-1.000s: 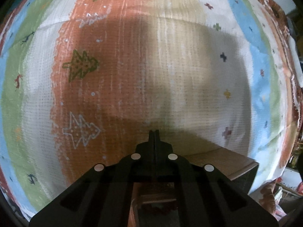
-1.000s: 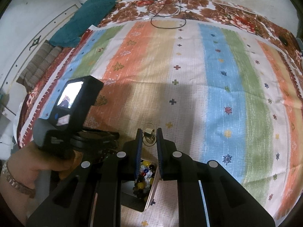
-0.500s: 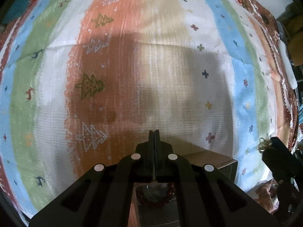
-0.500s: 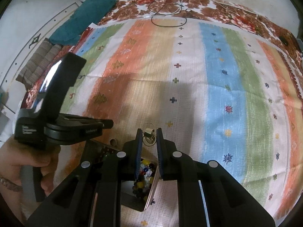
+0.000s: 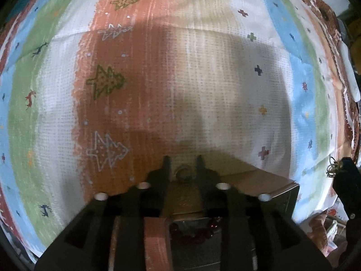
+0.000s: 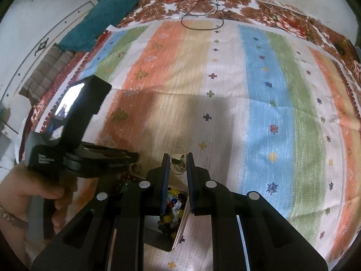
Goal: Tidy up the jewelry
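The left tool [image 5: 183,166], its jaws just opening, stands apart around a small ring [image 5: 183,173] without pressing it, above the jewelry box [image 5: 266,180] on the striped bedspread [image 6: 259,90]. The right tool [image 6: 177,164] pinches wire earrings [image 6: 177,160] over the box's beads [image 6: 172,205].

Both fisheye views bend strongly toward dark, vignetted rims. The far part of the striped bedspread [image 6: 259,85] is brightly lit, while a broad soft shadow darkens its near part. The left wrist view is dimmer and murky, with soft focus near the bottom.
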Demonstrator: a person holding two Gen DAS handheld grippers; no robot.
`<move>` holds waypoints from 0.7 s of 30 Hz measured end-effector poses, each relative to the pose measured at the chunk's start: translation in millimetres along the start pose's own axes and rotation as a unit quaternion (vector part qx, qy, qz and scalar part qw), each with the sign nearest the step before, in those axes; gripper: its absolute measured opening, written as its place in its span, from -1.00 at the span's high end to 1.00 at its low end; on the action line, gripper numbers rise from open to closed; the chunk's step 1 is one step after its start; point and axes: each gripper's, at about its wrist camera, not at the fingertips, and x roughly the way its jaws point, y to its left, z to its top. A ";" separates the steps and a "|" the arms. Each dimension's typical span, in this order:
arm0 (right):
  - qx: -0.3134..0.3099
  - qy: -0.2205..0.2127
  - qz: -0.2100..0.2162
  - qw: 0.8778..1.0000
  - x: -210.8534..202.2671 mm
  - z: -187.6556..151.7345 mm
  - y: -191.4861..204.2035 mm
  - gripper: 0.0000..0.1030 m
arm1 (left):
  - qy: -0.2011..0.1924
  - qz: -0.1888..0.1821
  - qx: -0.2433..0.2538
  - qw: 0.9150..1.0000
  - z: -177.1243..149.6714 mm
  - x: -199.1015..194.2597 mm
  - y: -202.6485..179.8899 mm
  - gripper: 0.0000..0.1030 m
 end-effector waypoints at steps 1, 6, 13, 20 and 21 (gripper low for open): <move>0.000 -0.001 0.002 1.000 -1.1 -0.2 0.3 0.70 | 0.000 0.003 0.001 1.000 0.5 1.1 -1.5 0.34; -0.006 0.000 0.004 1.000 -1.5 -0.7 3.2 0.70 | 0.009 0.010 0.004 1.000 -1.9 8.6 -9.4 0.24; -0.009 -0.003 0.012 1.000 -4.2 2.6 4.7 0.70 | 0.038 0.015 -0.021 0.999 1.2 27.5 -5.1 0.24; -0.009 -0.004 0.013 1.000 -5.7 3.3 3.1 0.70 | 0.044 0.056 -0.002 0.997 -3.2 35.8 -23.1 0.63; -0.009 -0.004 0.014 1.000 -5.9 3.4 3.4 0.70 | 0.044 0.058 0.000 0.997 -4.9 36.9 -24.8 0.63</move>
